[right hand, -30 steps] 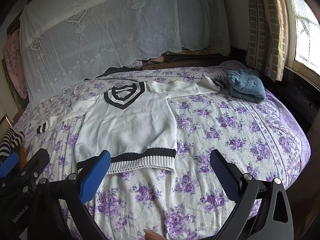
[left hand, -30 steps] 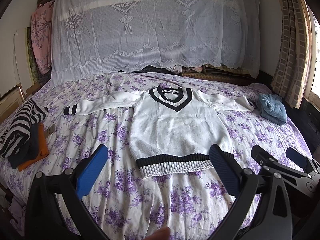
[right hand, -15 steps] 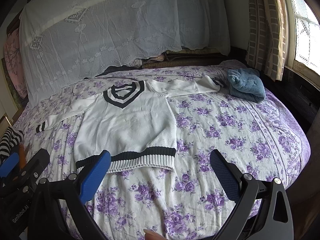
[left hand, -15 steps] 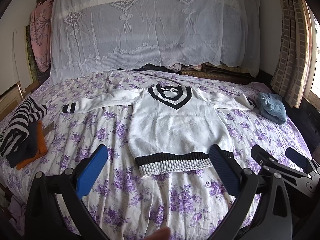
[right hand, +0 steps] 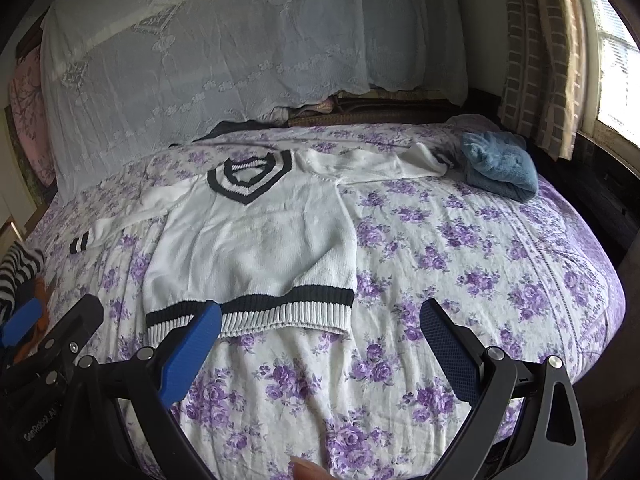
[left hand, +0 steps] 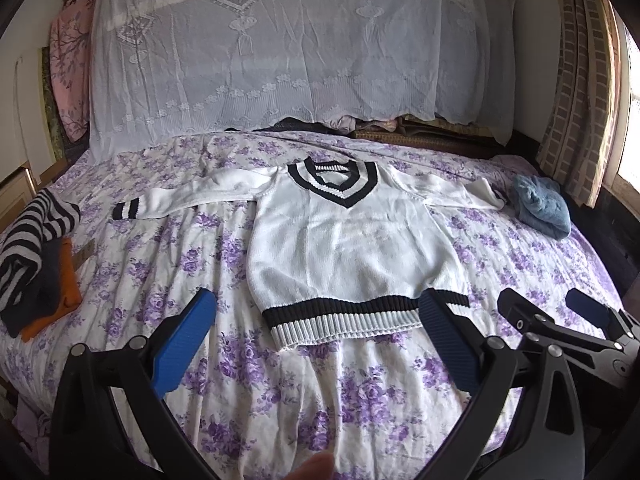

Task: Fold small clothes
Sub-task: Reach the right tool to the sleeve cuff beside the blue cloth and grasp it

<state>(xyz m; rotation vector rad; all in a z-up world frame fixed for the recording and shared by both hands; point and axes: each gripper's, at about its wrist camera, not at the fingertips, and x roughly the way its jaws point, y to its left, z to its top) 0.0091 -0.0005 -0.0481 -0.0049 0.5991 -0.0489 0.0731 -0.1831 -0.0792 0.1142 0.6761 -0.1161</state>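
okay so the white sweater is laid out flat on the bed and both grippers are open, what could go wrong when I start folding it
1. The white sweater lies on a wrinkled floral sheet; fingers pinching the ribbed hem may catch the sheet too and drag it.
2. The sweater's far sleeve end lies right beside the blue towel, so folding that sleeve in might snag or shift the towel.
3. The loose knit may bunch, giving an uneven fold.

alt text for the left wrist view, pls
A white sweater with black trim lies flat, sleeves spread, on a purple floral bed. The open left gripper hovers near its hem, the right gripper beside it. Folded striped clothes sit left, a blue cloth right.
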